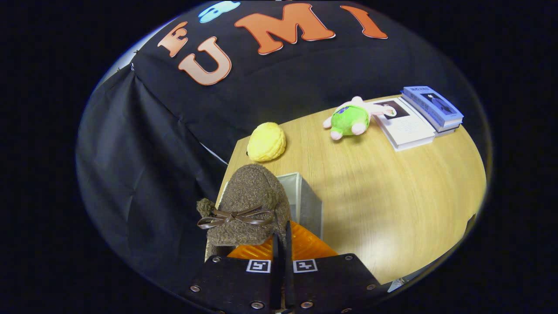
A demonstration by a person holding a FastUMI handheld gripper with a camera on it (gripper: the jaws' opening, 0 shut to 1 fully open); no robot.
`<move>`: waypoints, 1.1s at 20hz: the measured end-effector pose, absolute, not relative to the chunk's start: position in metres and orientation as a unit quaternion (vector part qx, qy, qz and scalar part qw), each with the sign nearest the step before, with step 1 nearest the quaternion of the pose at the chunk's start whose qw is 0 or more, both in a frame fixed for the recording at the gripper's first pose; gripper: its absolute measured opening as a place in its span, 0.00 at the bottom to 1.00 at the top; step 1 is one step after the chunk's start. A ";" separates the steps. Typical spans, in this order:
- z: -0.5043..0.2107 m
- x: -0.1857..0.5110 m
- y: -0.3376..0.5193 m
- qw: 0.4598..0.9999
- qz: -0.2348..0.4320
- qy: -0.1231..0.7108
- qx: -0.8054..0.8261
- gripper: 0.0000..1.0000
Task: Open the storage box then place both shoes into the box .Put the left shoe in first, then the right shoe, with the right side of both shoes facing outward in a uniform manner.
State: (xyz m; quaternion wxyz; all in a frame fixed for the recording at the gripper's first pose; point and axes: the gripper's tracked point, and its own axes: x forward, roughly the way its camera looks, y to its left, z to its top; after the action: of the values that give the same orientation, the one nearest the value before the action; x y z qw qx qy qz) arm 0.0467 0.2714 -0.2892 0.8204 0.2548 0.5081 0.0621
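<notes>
Between my gripper's (281,244) two fingers, which are pressed almost together, I hold the rim of a brown fuzzy shoe (250,205), so the tongs are clenched on it. The shoe hangs just ahead of the fingers with its rounded toe pointing away from me, and a thin brown bow (233,216) lies across its top near the opening. Its orange ribbed inside (301,246) shows right beside the fingertips, on the side toward the table. Just beyond the shoe and partly behind it I see the storage box (305,203), pale grey with its top open and one wall facing me; the shoe overlaps its near corner, and I cannot tell whether the two are touching. The box stands at the near corner of a light wooden table (392,196). Farther along the table's edge by the black cloth wall sits a yellow knitted ball (267,141), well apart from the box. Beyond that, toward the far side, a green and pink plush toy (350,118) lies on the wood, just beside a white book (403,124). A blue book (431,106) rests on another book next to the white one.
</notes>
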 end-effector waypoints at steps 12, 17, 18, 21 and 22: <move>-0.337 0.053 0.297 0.837 -0.005 0.522 0.164 0.13; -0.333 0.048 0.300 0.839 -0.004 0.527 0.135 0.27; -0.331 0.042 0.300 0.837 -0.001 0.531 0.131 0.28; -0.324 0.032 0.301 0.836 0.014 0.535 0.121 0.33; -0.322 0.031 0.300 0.837 0.019 0.534 0.120 0.33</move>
State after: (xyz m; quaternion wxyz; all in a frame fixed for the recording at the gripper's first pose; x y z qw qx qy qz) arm 0.0315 0.2997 -0.3221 0.8366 0.1205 0.5341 0.0186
